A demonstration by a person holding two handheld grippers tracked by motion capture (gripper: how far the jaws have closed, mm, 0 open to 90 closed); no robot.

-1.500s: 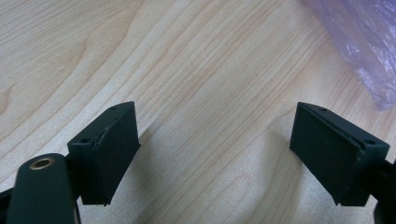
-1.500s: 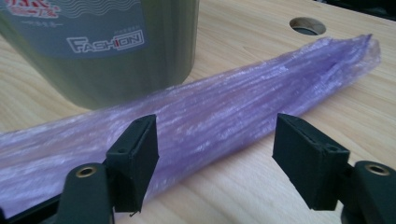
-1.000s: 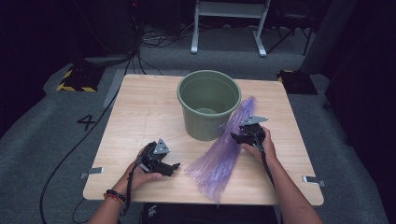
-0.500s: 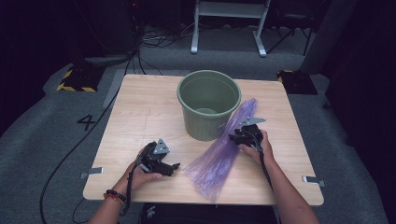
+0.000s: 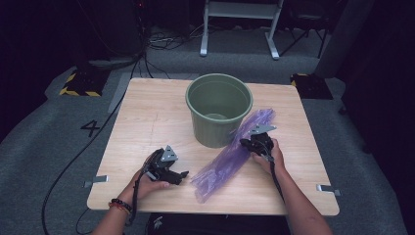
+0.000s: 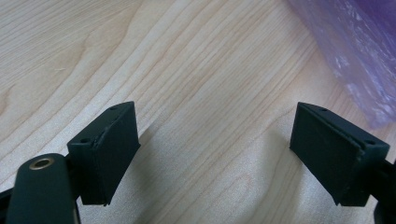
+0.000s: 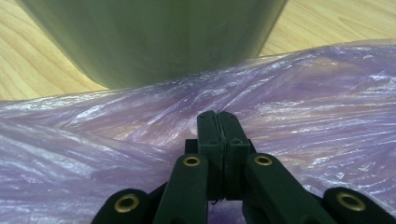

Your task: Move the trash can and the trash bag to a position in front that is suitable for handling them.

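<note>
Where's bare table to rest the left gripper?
Bare wood runs along the table left of the green bucket, and behind the left gripper. It is crowded at right: purple bag, bucket, right gripper.

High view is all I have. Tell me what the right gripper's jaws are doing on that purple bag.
Observer: In the right gripper view, the right gripper has just been closing. Its jaws now meet, and creases in the purple bag run into the tips, so a fold looks pinched.
Operator: Now report the left jaws.
Observer: The left gripper stands wide open, with only bare table between its jaws. The bag's edge lies beyond one jaw, apart from it.
</note>
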